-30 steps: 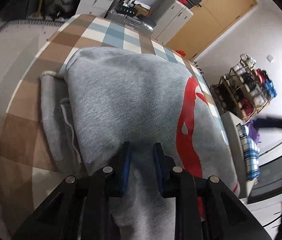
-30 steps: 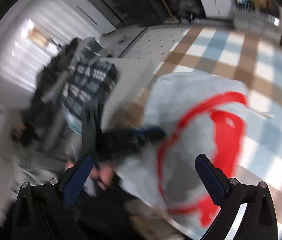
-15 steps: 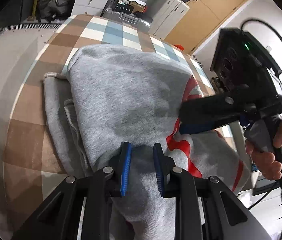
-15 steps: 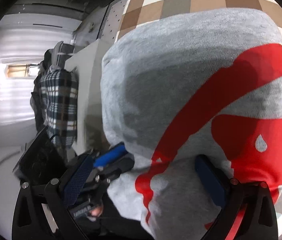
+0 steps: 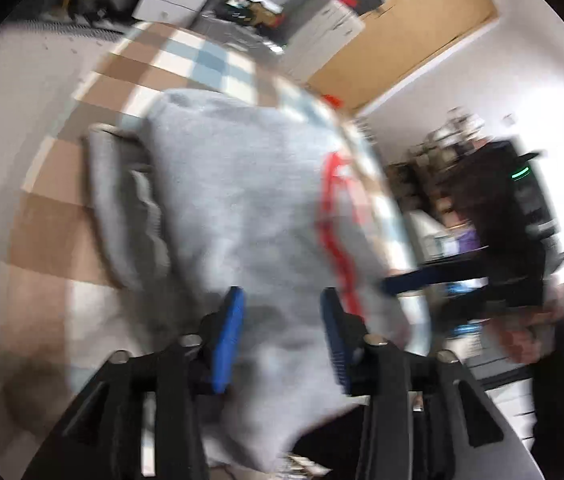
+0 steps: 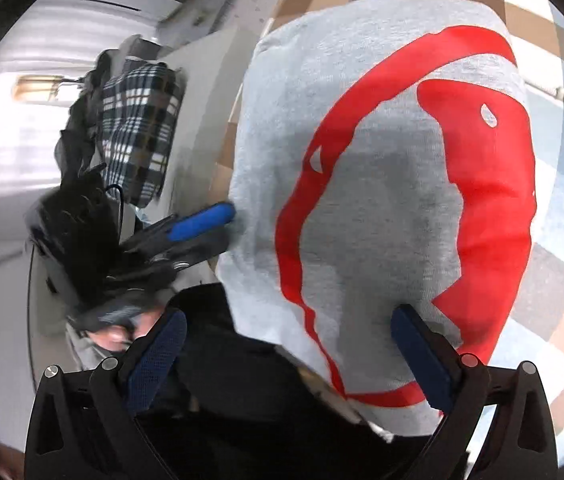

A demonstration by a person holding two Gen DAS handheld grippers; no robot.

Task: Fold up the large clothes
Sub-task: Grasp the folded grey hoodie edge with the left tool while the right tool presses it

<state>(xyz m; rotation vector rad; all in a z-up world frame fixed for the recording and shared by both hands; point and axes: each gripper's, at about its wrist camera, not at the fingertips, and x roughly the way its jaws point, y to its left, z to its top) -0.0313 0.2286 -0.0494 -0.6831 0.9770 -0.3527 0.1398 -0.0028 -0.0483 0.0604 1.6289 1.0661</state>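
A grey sweatshirt [image 6: 381, 208] with a large red print lies folded on a bench covered by a checked cloth [image 5: 186, 60] in brown, blue and white. Its near edge hangs over the front of the bench.

The left hand-held gripper [image 5: 280, 320] has just been opening. Its blue pads [image 5: 228, 340] now stand apart, with the sweatshirt's near edge between them but no pad visibly pressing on the fabric. This view is smeared by motion, so finer detail is lost. From the right wrist view, the same gripper reaches the sweatshirt's left side, one blue finger [image 6: 202, 222] just at the fabric's edge.

The right hand-held gripper [image 6: 287, 356] is spread wide and holds nothing. Its right pad [image 6: 419, 356] sits over the red print near the lower edge of the sweatshirt; its left pad [image 6: 158, 356] is off the garment, over dark clothing below. A plaid garment [image 6: 138, 136] hangs to the left.
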